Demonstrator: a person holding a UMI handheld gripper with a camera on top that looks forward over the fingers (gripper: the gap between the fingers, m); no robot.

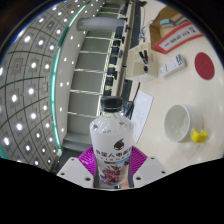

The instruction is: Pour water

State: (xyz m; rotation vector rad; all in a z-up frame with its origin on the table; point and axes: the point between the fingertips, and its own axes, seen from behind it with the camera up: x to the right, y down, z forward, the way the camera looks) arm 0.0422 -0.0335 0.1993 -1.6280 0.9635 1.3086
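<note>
Between the two fingers, at six o'clock of the gripper view: a clear plastic water bottle (112, 148), upright relative to the gripper, white cap on top, pink and white label with printed characters across the body. Gripper (112, 166) closed against the bottle, purple pads (87, 162) pressed to its sides at the label, no gap visible at either side. Bottle raised off the table, bottom end hidden below the fingers. At three o'clock from the bottle, well apart: a white cup (179, 123), mouth open toward the camera, resting on a pale table (150, 105); contents not discernible. Just beside the cup, at four o'clock: a small yellow object (200, 134), identity unclear. At one o'clock, beyond the cup: a white marker-like item (173, 68) lying flat, with a red round object (206, 66) near it at two o'clock. At twelve to one o'clock, farther off: a red and white printed sheet or box (172, 40), text too small to read. At nine to eleven o'clock: a grey curved surface studded with rows of small lights (35, 70), adjoining banded metal structure (100, 50) running toward twelve o'clock. Whole scene tilted with respect to the camera.
</note>
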